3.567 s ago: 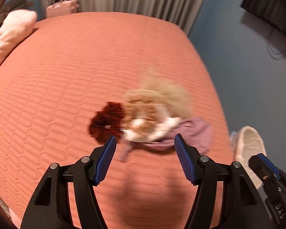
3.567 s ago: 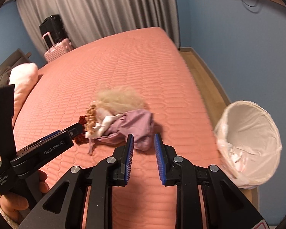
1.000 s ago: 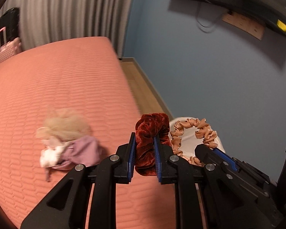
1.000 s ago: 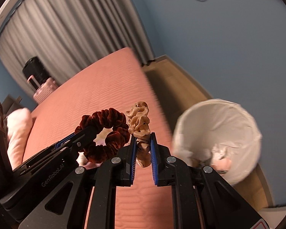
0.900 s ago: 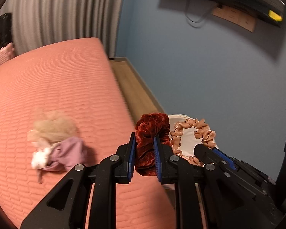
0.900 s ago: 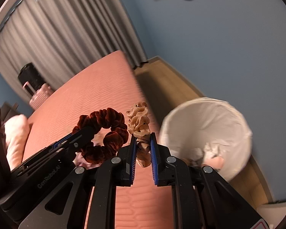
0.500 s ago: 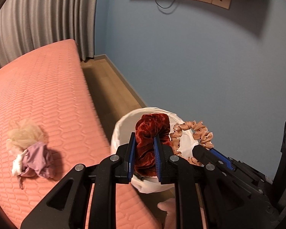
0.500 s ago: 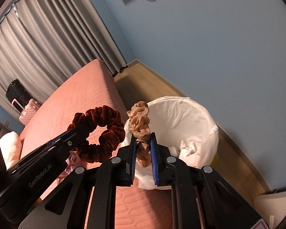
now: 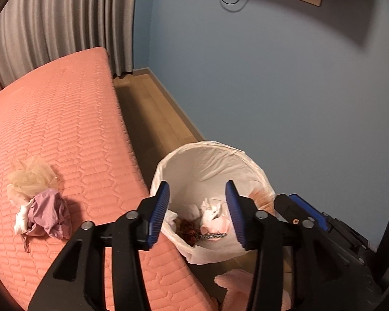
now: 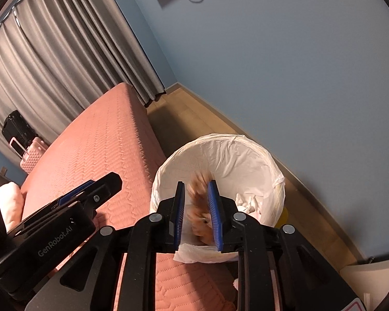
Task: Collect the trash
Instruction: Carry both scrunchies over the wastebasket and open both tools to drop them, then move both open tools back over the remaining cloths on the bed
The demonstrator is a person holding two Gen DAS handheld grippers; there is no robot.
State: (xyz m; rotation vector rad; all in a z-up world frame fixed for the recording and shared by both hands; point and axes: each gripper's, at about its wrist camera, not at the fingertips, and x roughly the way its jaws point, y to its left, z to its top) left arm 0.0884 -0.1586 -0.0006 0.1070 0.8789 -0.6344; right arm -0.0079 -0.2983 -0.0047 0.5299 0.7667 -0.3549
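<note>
A bin with a white liner stands on the floor beside the bed. My left gripper hangs over it, its jaws opening with nothing between them. A dark red scrunchie lies at the bottom among crumpled tissues. In the right wrist view my right gripper is over the bin too, its jaws opening. A tan scrunchie is a blur between the pads, slipping downward. The left gripper shows to its left. A heap of blond fluff and purple cloth lies on the bed.
The salmon quilted bed fills the left, its edge right against the bin. Wooden floor runs between the bed and the blue wall. A pink slipper lies near the bin. Grey curtains, a pink suitcase and a pillow lie beyond.
Both grippers swung from over the bed to over the bin. The left let go of the dark red scrunchie, which now lies in the bin. The right jaws widened and the tan scrunchie slips down.
</note>
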